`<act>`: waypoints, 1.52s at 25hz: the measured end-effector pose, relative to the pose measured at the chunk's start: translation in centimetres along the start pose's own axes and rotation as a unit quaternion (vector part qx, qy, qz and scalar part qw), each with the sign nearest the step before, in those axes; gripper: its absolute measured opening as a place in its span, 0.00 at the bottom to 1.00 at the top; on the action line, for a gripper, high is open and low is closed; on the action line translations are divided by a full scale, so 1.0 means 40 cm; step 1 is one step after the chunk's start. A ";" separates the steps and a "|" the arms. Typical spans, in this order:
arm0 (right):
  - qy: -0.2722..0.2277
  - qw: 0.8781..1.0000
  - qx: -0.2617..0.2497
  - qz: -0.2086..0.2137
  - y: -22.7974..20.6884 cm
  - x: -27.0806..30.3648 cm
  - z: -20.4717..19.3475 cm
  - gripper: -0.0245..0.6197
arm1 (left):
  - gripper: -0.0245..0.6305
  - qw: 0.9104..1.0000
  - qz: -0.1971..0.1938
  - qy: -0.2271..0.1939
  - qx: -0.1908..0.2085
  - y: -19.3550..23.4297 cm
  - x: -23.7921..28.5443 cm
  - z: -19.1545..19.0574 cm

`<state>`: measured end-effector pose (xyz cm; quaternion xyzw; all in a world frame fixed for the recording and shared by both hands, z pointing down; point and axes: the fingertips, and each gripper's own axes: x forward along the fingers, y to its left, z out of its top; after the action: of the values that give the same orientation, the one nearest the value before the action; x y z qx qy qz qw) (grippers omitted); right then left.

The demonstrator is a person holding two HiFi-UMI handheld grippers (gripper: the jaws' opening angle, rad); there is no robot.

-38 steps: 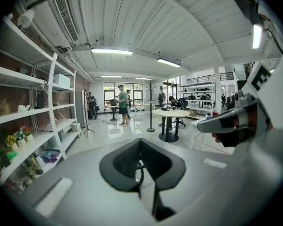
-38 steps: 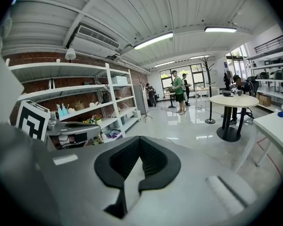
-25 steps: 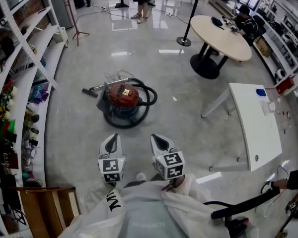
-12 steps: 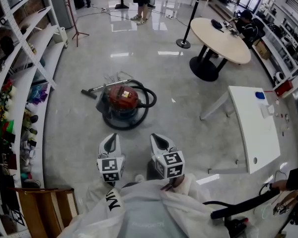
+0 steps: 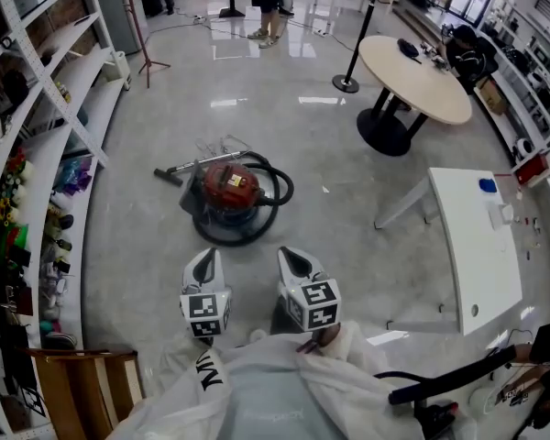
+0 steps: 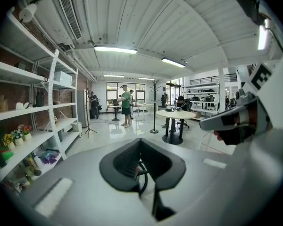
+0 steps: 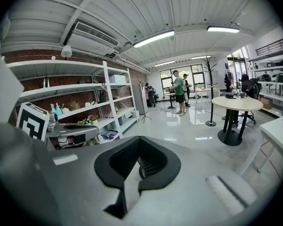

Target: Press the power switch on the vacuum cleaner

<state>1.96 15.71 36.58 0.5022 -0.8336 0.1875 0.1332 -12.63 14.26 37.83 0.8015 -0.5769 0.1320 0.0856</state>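
Two grippers sit side by side low in the head view, close to the person's body, their tips pointing forward over the grey floor (image 5: 147,246). The left gripper (image 5: 205,257) has its jaws together with nothing clamped, as its own view confirms (image 6: 140,141). The right gripper (image 5: 291,256) likewise has its jaws closed on nothing (image 7: 139,139). The vacuum cleaner (image 5: 230,185), a red canister ringed by a coiled black hose (image 5: 277,187), stands on the floor ahead of both grippers and well apart from them. Its power switch is too small to make out. A round table (image 5: 422,76) stands far right, a white table (image 5: 477,246) nearer, and shelves (image 5: 37,145) line the left.
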 end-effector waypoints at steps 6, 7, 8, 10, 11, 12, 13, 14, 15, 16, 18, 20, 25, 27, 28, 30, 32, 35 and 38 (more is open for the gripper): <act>0.008 1.000 0.006 0.005 -0.050 0.054 0.011 0.04 | 0.04 1.000 0.003 0.011 0.004 0.002 0.066 0.009; 0.009 1.000 0.006 0.007 -0.058 0.064 0.016 0.04 | 0.04 1.000 0.004 0.012 0.005 0.003 0.080 0.013; 0.011 1.000 0.005 0.009 -0.067 0.073 0.021 0.04 | 0.04 1.000 0.005 0.013 0.005 0.005 0.094 0.018; 0.013 1.000 0.004 0.011 -0.088 0.092 0.034 0.04 | 0.04 1.000 0.008 0.015 0.006 0.008 0.124 0.030; 0.013 1.000 0.004 0.011 -0.101 0.102 0.042 0.04 | 0.04 1.000 0.010 0.015 0.007 0.008 0.139 0.038; 0.013 1.000 0.003 0.011 -0.114 0.113 0.051 0.04 | 0.04 1.000 0.011 0.014 0.009 0.007 0.155 0.047; 0.013 1.000 0.003 0.012 -0.127 0.123 0.060 0.04 | 0.04 1.000 0.010 0.013 0.010 0.004 0.170 0.057; 0.012 1.000 0.001 0.014 -0.137 0.133 0.070 0.04 | 0.04 1.000 0.010 0.011 0.010 0.000 0.184 0.068; 0.012 1.000 0.000 0.017 -0.146 0.143 0.080 0.04 | 0.04 1.000 0.010 0.010 0.011 -0.002 0.199 0.078; 0.011 1.000 -0.001 0.021 -0.155 0.153 0.089 0.04 | 0.04 1.000 0.011 0.010 0.011 -0.003 0.214 0.087; 0.011 1.000 -0.002 0.028 -0.172 0.170 0.104 0.04 | 0.04 1.000 0.015 0.008 0.012 -0.004 0.240 0.103; 0.013 0.999 -0.002 0.032 -0.193 0.185 0.114 0.04 | 0.04 1.000 0.018 0.009 0.012 -0.009 0.262 0.117; 0.016 0.999 0.000 0.043 -0.239 0.225 0.138 0.04 | 0.04 0.999 0.027 0.017 0.012 -0.016 0.312 0.129; 0.018 0.999 0.000 0.047 -0.256 0.240 0.147 0.04 | 0.04 0.999 0.032 0.019 0.012 -0.016 0.331 0.136; 0.018 0.999 0.001 0.050 -0.264 0.247 0.151 0.04 | 0.04 0.999 0.034 0.020 0.012 -0.017 0.340 0.140; 0.018 0.998 0.000 0.055 -0.279 0.259 0.160 0.04 | 0.04 0.999 0.039 0.019 0.012 -0.017 0.356 0.149; 0.018 0.998 0.000 0.060 -0.295 0.271 0.168 0.04 | 0.04 0.999 0.044 0.020 0.012 -0.020 0.374 0.157; 0.020 0.998 0.001 0.068 -0.321 0.286 0.176 0.04 | 0.04 0.998 0.051 0.022 0.012 -0.030 0.398 0.164; 0.021 0.997 0.001 0.075 -0.343 0.300 0.182 0.04 | 0.04 0.998 0.059 0.022 0.014 -0.036 0.414 0.173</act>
<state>8.37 -2.83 37.46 0.4346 -0.8657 0.2082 0.1355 -5.53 -2.24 36.42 0.7639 -0.6194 0.1625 0.0797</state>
